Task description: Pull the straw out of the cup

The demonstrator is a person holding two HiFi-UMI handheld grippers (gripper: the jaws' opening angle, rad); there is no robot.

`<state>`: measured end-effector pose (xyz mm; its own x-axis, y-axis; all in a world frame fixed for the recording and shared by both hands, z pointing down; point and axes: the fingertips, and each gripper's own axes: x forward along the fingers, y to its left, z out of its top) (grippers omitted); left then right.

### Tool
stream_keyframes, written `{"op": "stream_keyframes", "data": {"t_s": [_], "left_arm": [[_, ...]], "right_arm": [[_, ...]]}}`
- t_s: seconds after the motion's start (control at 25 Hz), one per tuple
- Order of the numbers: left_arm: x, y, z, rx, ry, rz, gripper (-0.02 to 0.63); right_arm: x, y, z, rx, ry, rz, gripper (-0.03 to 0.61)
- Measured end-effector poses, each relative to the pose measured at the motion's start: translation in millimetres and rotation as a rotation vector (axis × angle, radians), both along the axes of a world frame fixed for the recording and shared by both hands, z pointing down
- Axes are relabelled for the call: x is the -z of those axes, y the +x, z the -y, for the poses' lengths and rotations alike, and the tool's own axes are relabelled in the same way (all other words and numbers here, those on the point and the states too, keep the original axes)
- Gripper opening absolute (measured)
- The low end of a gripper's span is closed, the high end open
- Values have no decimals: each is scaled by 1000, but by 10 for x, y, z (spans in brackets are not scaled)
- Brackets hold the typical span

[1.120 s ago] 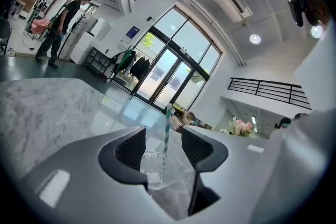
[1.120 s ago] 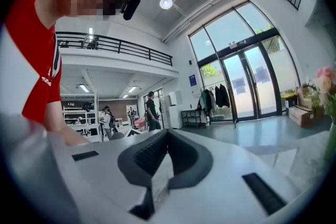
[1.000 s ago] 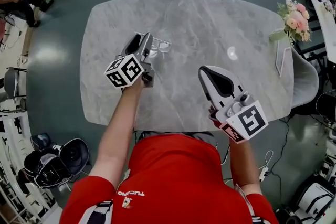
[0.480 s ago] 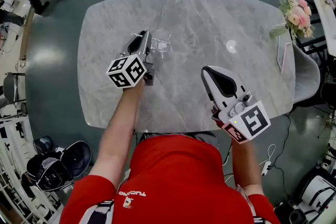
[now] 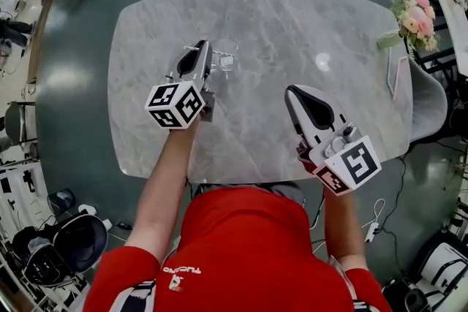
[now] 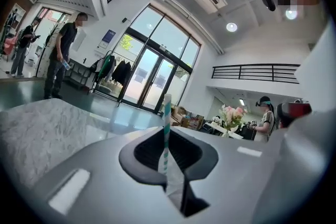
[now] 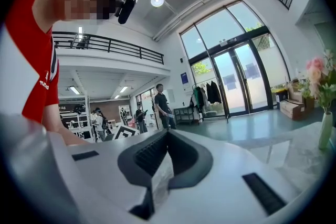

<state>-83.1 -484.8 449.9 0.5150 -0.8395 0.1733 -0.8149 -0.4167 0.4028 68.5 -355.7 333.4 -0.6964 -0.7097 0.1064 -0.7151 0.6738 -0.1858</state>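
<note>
A clear glass cup (image 5: 227, 55) stands on the grey marble table (image 5: 307, 18), left of its middle. My left gripper (image 5: 205, 49) reaches to the cup's left rim. In the left gripper view its jaws are closing, and the pads of the left gripper (image 6: 167, 165) press on a teal-and-white striped straw (image 6: 166, 128) that stands upright between them, its top poking above. My right gripper (image 5: 297, 93) hovers over the table's near right part, away from the cup. In the right gripper view the jaws of the right gripper (image 7: 167, 161) are together with nothing between them.
A vase of pink flowers (image 5: 411, 14) stands at the table's right edge beside a grey chair (image 5: 428, 102). A small bright spot (image 5: 322, 63) lies on the table right of the cup. A person (image 6: 60, 55) stands on the floor beyond the table.
The left gripper's jaws have gone from wide apart to closed beside the cup, and that hand has lifted a little. The right gripper has stayed where it was.
</note>
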Motion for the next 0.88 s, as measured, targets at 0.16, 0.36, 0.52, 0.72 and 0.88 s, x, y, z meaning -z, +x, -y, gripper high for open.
{"op": "stream_keyframes", "data": {"t_s": [0.16,0.36,0.52,0.72,0.88], "left_arm": [[257,-13,-120,-7,50,-2,28],[700,-14,-369,-28,138,-12,28],[1050,-47,-656,-28,193,-6,28],[1431,-87,-998,-20,239,-18,28],[1671,-66,-1208,-39,292,-18,28]], "right_arm": [[27,32,8,-7,10,13,0],[121,14,-3,-3,35,32,2],[217,-24,-62,-1,52,65,2],[306,-46,-167,0,59,126,2],[362,-8,-233,-4,60,182,2]]}}
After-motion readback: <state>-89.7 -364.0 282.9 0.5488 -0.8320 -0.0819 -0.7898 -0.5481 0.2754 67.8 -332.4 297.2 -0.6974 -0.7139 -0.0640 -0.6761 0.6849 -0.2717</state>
